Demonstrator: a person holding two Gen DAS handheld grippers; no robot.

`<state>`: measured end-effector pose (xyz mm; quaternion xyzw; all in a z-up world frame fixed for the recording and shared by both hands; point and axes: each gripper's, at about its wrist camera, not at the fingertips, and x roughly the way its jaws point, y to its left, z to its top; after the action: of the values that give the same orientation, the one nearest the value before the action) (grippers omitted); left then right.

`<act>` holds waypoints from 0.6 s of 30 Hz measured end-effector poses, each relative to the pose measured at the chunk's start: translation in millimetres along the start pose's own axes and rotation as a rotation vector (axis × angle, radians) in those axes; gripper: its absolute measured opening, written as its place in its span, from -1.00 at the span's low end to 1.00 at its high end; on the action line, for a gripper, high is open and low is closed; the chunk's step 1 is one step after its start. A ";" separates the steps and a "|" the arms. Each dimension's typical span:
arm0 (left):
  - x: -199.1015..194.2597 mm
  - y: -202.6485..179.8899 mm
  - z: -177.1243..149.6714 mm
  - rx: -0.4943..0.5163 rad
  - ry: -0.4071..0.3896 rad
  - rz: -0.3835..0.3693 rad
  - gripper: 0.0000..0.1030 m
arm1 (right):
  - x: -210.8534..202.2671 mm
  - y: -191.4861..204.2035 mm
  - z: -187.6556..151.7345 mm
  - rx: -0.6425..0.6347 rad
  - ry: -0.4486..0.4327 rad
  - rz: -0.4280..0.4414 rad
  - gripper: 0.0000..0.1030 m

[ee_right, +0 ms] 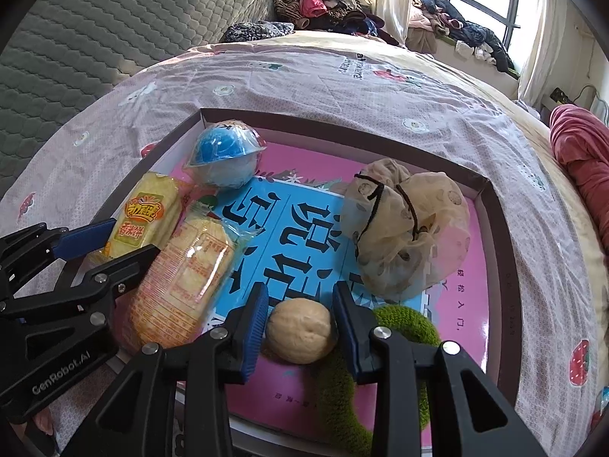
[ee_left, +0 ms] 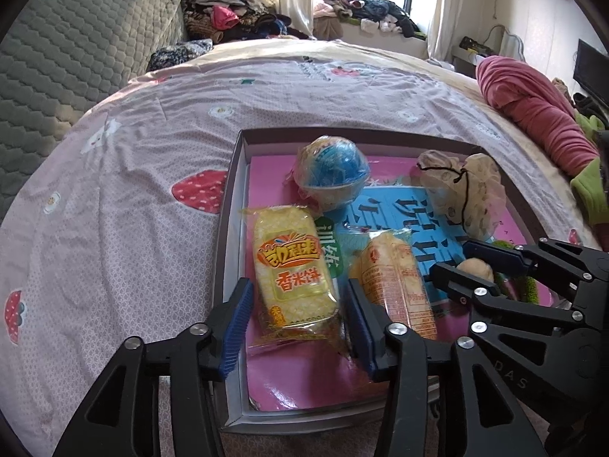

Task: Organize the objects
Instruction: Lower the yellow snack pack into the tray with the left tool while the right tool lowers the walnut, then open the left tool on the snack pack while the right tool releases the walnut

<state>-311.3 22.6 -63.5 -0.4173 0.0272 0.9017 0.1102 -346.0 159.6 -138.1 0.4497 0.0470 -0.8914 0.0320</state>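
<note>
A shallow box lies on the bed, lined with a pink and blue book. In it are a yellow rice-cake pack, an orange snack pack, a blue and white ball, a beige mesh pouch, a walnut and a green fuzzy ring. My left gripper is open around the yellow pack. My right gripper is open with its fingers on either side of the walnut.
The bed has a pink patterned sheet. A grey quilted headboard stands at the left. Piled clothes lie by the window. A rolled red blanket lies at the right edge of the bed.
</note>
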 end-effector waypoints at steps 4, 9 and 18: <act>-8.3 0.8 1.7 -0.001 -0.027 0.012 0.32 | -5.7 -1.9 0.5 0.002 -0.014 -0.012 -0.13; -14.1 3.1 3.5 -0.008 -0.040 0.004 0.32 | -13.6 -5.8 1.6 0.011 -0.035 -0.017 -0.07; -26.4 12.0 6.7 -0.034 -0.072 0.001 0.37 | -22.5 -9.2 2.9 0.021 -0.056 -0.028 0.15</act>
<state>-302.4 7.2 -39.6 -0.3865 0.0080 0.9164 0.1036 -335.9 168.7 -117.8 0.4243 0.0431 -0.9044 0.0162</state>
